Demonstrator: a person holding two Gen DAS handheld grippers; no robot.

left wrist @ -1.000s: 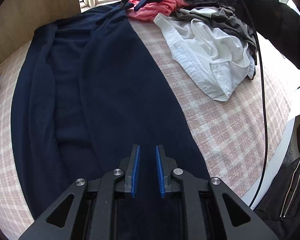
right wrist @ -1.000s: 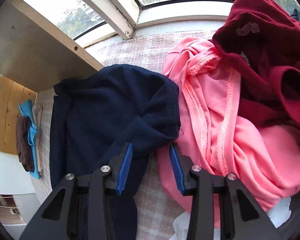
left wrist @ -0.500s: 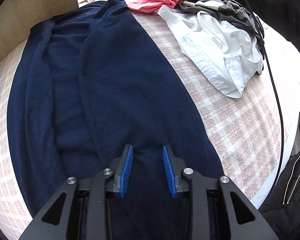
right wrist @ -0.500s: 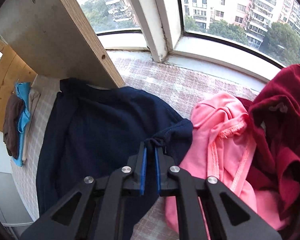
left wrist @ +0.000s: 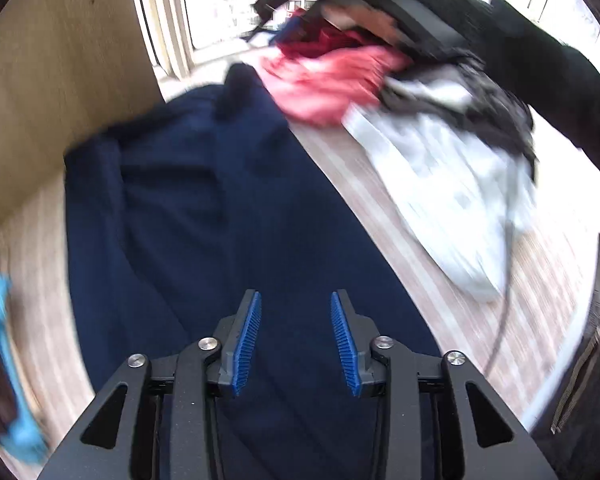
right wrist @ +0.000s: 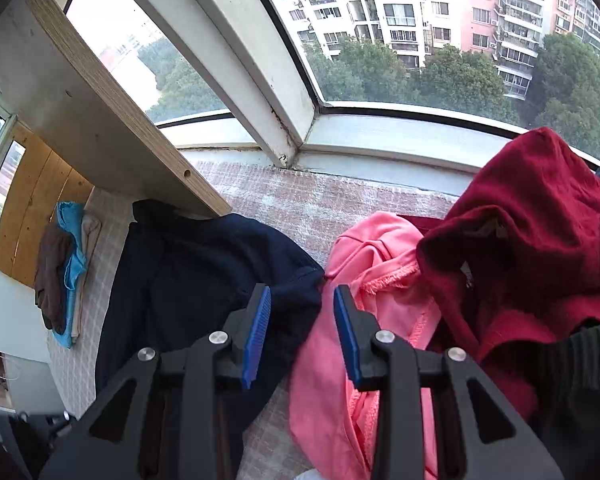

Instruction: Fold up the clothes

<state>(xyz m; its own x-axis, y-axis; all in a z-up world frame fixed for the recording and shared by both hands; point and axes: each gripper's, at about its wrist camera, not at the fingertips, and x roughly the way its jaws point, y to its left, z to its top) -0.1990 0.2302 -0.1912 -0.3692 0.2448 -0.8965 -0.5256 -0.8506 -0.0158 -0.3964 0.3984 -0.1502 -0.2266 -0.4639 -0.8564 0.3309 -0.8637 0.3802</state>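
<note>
A navy garment (left wrist: pixel 240 220) lies spread lengthwise on the pink plaid bed cover (left wrist: pixel 440 280). My left gripper (left wrist: pixel 295 300) hovers over its near end; its jaws are opening and the pads touch no cloth. This view is blurred. In the right wrist view the garment's far corner (right wrist: pixel 220 264) rests by the window, next to a pink garment (right wrist: pixel 364 280). My right gripper (right wrist: pixel 302 296) hangs just above that corner. Its jaws are opening too, and the cloth lies under the gap without being pinched. A black-sleeved arm (left wrist: pixel 540 60) holds the right gripper at the top of the left wrist view.
A maroon garment (right wrist: pixel 540 220) lies heaped beside the pink one. A white shirt (left wrist: pixel 440 184) and dark clothes (left wrist: pixel 480 100) lie to the right. Folded brown and blue clothes (right wrist: pixel 60 272) sit by a wooden panel (right wrist: pixel 100 120). A cable (left wrist: pixel 504 280) runs toward the bed's right edge.
My right gripper was shut on the navy corner half a second ago and has since let it go and lifted. My left gripper has widened and moved up along the garment.
</note>
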